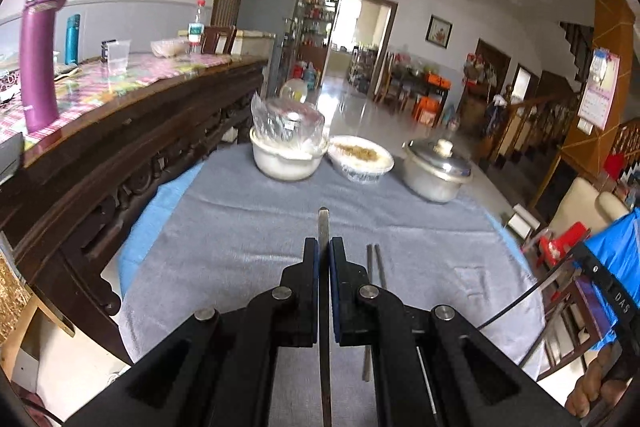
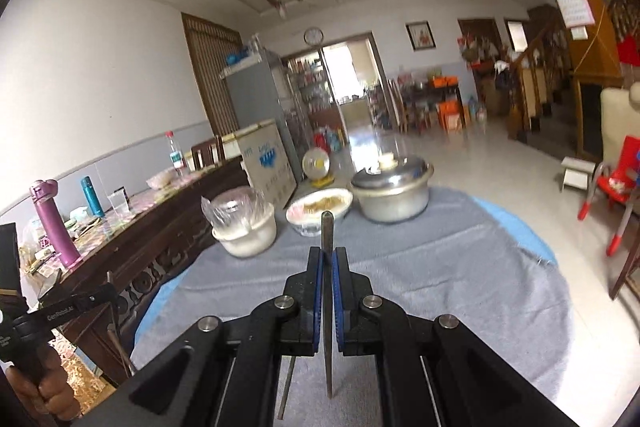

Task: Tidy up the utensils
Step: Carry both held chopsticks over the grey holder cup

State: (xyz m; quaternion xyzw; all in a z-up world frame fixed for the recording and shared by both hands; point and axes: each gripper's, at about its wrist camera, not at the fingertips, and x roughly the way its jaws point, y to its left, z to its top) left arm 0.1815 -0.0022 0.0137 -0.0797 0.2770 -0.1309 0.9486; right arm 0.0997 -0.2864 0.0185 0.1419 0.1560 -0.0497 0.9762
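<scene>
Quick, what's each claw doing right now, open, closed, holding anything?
Left claw: closed on a thin metal utensil.
Right claw: closed on a thin metal rod-like utensil.

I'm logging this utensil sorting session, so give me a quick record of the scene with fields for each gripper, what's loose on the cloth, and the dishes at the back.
left gripper: shut on a thin dark utensil, its tip past the fingers
right gripper: shut on a thin utensil, held above the cloth
loose on cloth: pair of metal chopsticks, just right of the left gripper
surface: grey cloth
far end: white bowl with plastic bag, bowl of food, lidded metal pot
</scene>
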